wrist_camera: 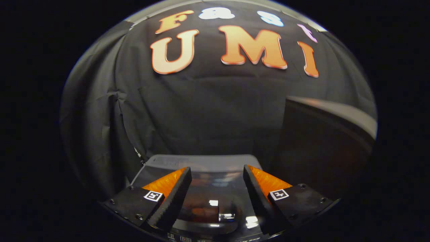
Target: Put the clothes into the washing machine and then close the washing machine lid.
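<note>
My gripper (pixel 217 171) is open, its two fingers spread wide with nothing between them. Below and just ahead of the fingers lies the washing machine's lid (pixel 208 168), a dark glossy panel with a grey back edge; it lies flat and looks shut, with light glinting off it. A recessed handle-like dip (pixel 215 210) in the lid sits between the fingers, close to me. No clothes are visible.
A dark box-like object with a pale top edge (pixel 322 134) stands to the right of the machine, beyond the right finger. The black cloth wall hangs behind the machine and to its left.
</note>
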Demonstrator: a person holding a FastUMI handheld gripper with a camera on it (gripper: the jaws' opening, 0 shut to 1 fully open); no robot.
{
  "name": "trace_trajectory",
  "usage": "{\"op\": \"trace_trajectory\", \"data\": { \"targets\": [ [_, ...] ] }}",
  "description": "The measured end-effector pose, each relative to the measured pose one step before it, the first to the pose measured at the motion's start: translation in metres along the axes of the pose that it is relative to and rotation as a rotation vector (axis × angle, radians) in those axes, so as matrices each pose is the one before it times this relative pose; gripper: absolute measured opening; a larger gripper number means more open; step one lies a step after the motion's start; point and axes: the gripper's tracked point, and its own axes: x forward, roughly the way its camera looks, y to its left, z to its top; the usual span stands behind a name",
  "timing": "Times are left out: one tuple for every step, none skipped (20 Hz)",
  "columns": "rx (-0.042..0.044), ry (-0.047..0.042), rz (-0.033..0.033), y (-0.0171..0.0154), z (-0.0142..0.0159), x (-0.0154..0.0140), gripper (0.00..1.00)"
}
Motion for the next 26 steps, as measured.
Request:
{"op": "trace_trajectory", "data": {
  "targets": [
    [0.02630, 0.01417, -0.01514, -0.00321, -0.01077, 0.00217, 1.00],
    [0.01358, 0.00675, -0.00848, -0.00258, -0.00634, -0.00164, 0.99],
    [0.00307, 0.00300, -0.00420, -0.00394, -0.00181, -0.00135, 0.99],
    [-0.00332, 0.00046, -0.00075, -0.00289, 0.00069, -0.00184, 0.98],
    [-0.00334, -0.00581, 0.00541, 0.00085, 0.00469, -0.00294, 0.96],
    [-0.00758, -0.00930, 0.00402, 0.00204, 0.00836, -0.00379, 0.96],
    [-0.01286, -0.01036, -0.00078, 0.00154, 0.00900, -0.00469, 0.97],
    [-0.01354, -0.01560, -0.00247, 0.00034, 0.00874, -0.00629, 0.96],
    [-0.01085, -0.01665, 0.00450, 0.00138, 0.00941, -0.00425, 0.96],
    [-0.00497, -0.01605, 0.01031, 0.00335, 0.00919, -0.00338, 0.96],
    [-0.00126, -0.01616, 0.01055, 0.00334, 0.01057, -0.00520, 0.96],
    [-0.00193, -0.01957, 0.00980, 0.00385, 0.01276, -0.00495, 0.96],
    [-0.00515, -0.02235, 0.00770, 0.00431, 0.01405, -0.00362, 0.96],
    [-0.00850, -0.02189, 0.00629, 0.00379, 0.01422, -0.00145, 0.96],
    [-0.00762, -0.02465, 0.00916, 0.00355, 0.01600, -0.00420, 0.96],
    [-0.00773, -0.03120, 0.01103, 0.00285, 0.01756, -0.00509, 0.96],
    [-0.00741, -0.03192, 0.01764, 0.00331, 0.01577, -0.00699, 0.96],
    [-0.00395, -0.03328, 0.02725, 0.00516, 0.01832, -0.00785, 0.96],
    [0.00236, -0.03587, 0.01757, 0.00346, 0.01883, -0.00908, 0.96],
    [0.00826, -0.03869, 0.01136, -0.00098, 0.02025, -0.00844, 0.96],
    [0.01310, -0.03554, 0.01011, -0.00199, 0.01860, -0.00690, 0.96],
    [0.01481, -0.02649, 0.01044, -0.00366, 0.01737, -0.00862, 0.96],
    [0.01732, -0.02872, 0.01625, -0.00342, 0.01784, -0.00887, 0.96],
    [0.01334, -0.01770, 0.01508, -0.00456, 0.01721, -0.00927, 0.96],
    [-0.00072, -0.01224, 0.01097, -0.00824, 0.01625, -0.00921, 0.96],
    [-0.01222, -0.01467, 0.00198, -0.01065, 0.01719, -0.01013, 0.96]
  ]
}}
